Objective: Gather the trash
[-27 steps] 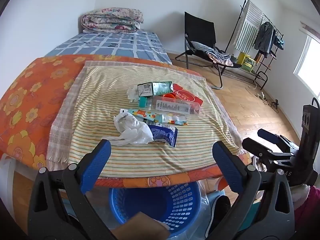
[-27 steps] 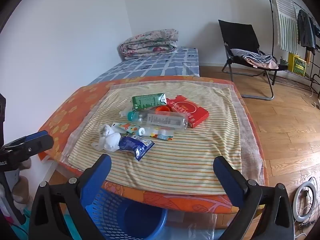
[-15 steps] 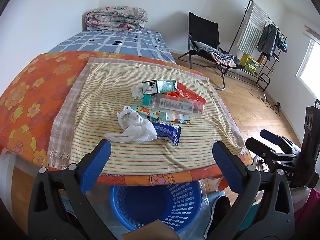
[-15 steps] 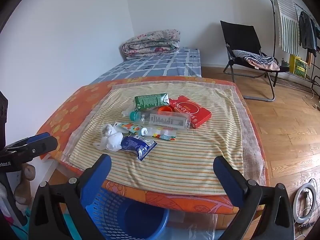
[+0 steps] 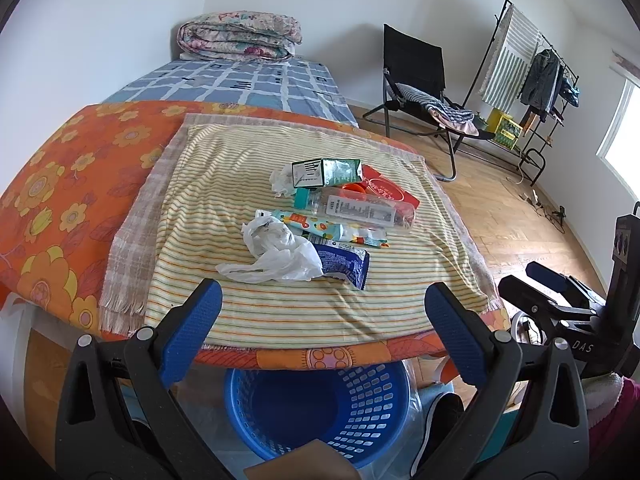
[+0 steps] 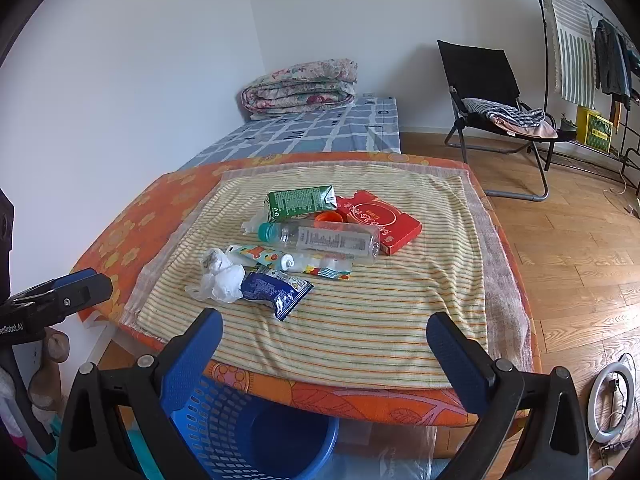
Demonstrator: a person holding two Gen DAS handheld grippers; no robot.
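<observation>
On the striped cloth (image 5: pixel 248 176) over the orange floral tabletop (image 5: pixel 80 160): trash gathered in one loose cluster near the middle. Crumpled white plastic bag (image 5: pixel 276 252) at the near edge of the cluster, touching a dark blue snack wrapper (image 5: pixel 346 266) just to its right. Beyond these, a colourful tube (image 5: pixel 320 226) lying flat, then a clear plastic bottle (image 5: pixel 356 208) on its side with teal cap pointing left. Farthest back, a green carton (image 5: pixel 328 172) on its side, crumpled tissue (image 5: pixel 282 180) beside it, an orange lid (image 6: pixel 329 219) and a flat red box (image 6: pixel 380 220) partly under the bottle. Below the near tabletop edge, on the floor: blue perforated basket (image 5: pixel 360 404), apparently bare inside; brown cardboard piece (image 5: pixel 304 462) at the frame's bottom edge, position relative to the basket unclear. Left tool (image 5: pixel 320 320) fully spread, nothing between the blue pads, hovering short of the tabletop edge, tilted downward. Right tool (image 6: pixel 324 344) likewise fully spread and unloaded, beside the left one, clear of all items. Background: bed (image 5: pixel 240 80) with folded quilt (image 5: pixel 240 36), black folding chair (image 5: pixel 416 76), clothes rack (image 5: pixel 536 68).
</observation>
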